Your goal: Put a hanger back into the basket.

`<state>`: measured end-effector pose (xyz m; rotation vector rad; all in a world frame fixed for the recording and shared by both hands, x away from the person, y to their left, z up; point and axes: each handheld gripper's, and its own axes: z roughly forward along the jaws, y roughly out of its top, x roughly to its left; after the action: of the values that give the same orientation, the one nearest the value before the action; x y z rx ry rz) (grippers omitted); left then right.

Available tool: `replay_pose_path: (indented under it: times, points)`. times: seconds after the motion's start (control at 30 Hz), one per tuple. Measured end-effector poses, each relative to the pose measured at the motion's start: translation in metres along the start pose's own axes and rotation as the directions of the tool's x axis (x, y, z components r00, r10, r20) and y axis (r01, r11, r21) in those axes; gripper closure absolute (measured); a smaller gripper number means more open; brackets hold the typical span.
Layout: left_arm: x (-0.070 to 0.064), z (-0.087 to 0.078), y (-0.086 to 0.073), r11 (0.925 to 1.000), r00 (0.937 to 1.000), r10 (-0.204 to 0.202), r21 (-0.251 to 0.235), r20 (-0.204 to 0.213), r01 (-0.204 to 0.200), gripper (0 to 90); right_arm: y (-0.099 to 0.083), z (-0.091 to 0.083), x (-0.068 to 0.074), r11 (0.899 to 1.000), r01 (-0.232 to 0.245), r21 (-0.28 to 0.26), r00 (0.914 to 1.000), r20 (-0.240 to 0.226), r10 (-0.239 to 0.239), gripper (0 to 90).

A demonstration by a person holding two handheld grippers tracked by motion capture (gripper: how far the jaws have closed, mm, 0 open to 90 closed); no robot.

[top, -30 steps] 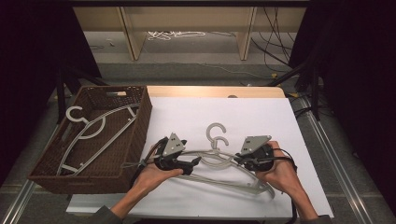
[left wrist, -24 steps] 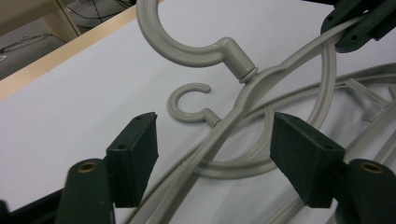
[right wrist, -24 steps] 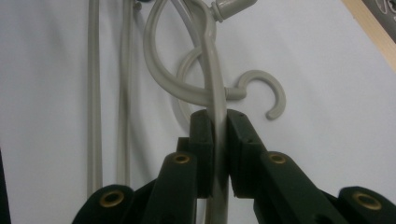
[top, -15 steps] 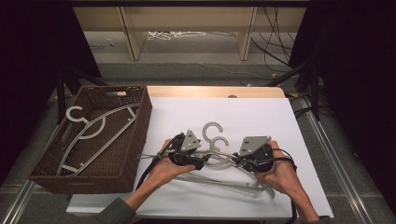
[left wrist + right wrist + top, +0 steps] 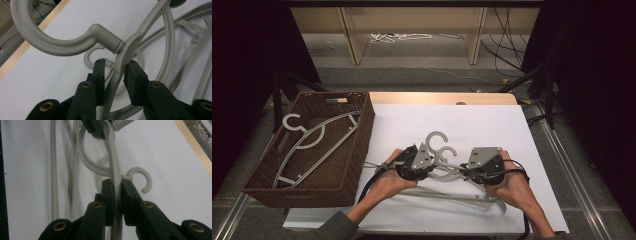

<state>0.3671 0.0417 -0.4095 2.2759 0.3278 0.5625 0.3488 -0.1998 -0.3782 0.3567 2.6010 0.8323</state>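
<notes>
Two grey plastic hangers lie overlapped on the white sheet (image 5: 492,125). The upper hanger (image 5: 435,138) is raised by both grippers, its hook (image 5: 50,42) off the sheet. My left gripper (image 5: 432,167) (image 5: 115,66) is shut on that hanger's arm just below the neck. My right gripper (image 5: 463,172) (image 5: 116,182) is shut on the same hanger's arm (image 5: 113,157) farther along. The second hanger (image 5: 462,197) stays flat underneath, its small hook (image 5: 143,178) beyond my right jaws. In the right gripper view, the left gripper (image 5: 96,128) holds the hanger at the top.
A brown wicker basket (image 5: 362,145) stands at the left edge of the sheet, with two grey hangers (image 5: 312,137) lying in it. A wooden strip (image 5: 437,97) borders the sheet's far side. Metal rails (image 5: 569,175) run along the table's sides.
My left gripper moved right from the sheet's left part to the hanger's neck and took hold of it. The right gripper stayed in place on the hanger.
</notes>
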Motion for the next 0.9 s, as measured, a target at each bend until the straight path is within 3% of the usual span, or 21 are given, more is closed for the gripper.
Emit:
replay_pose_path:
  times: [0.2,0.27,0.33,0.47,0.53,0.6,0.83,0.9]
  points:
    - [-0.004,-0.006,0.004,0.9986,0.9986,0.051,0.012,0.012,-0.052,77.3,0.003,-0.003,-0.002,0.999,0.033,-0.009,0.9986,0.043,-0.033,78.3]
    - [-0.005,-0.006,0.005,0.9973,0.9973,0.073,0.013,0.009,-0.073,79.2,0.004,-0.004,-0.002,1.0,0.001,-0.009,0.999,0.045,0.0,75.3]
    - [-0.006,-0.007,0.006,0.9975,0.9972,0.069,0.014,0.028,-0.07,81.0,0.004,-0.004,-0.003,0.999,-0.027,-0.018,0.9968,0.075,0.028,71.7]
    - [-0.002,-0.011,0.005,0.9992,0.999,0.039,0.006,0.023,-0.039,81.4,0.004,-0.007,-0.005,0.994,-0.099,-0.046,0.9894,0.102,0.103,60.8]
    - [0.002,-0.013,0.005,0.9998,0.9996,0.019,0.001,0.023,-0.019,81.5,0.005,-0.008,-0.007,0.984,-0.149,-0.094,0.9795,0.122,0.16,50.7]
    - [0.005,-0.015,0.003,1.0,0.9998,-0.006,0.001,0.018,0.006,81.6,0.005,-0.01,-0.01,0.967,-0.199,-0.157,0.9664,0.133,0.22,43.2]
    - [0.015,-0.021,-0.001,0.9978,0.9979,-0.065,0.013,-0.003,0.065,81.6,0.003,-0.019,-0.015,0.909,-0.308,-0.279,0.923,0.144,0.357,32.4]
    - [0.019,-0.023,-0.001,0.9969,0.9969,-0.078,0.014,-0.008,0.078,81.6,0.003,-0.021,-0.015,0.899,-0.322,-0.296,0.9163,0.141,0.375,31.2]
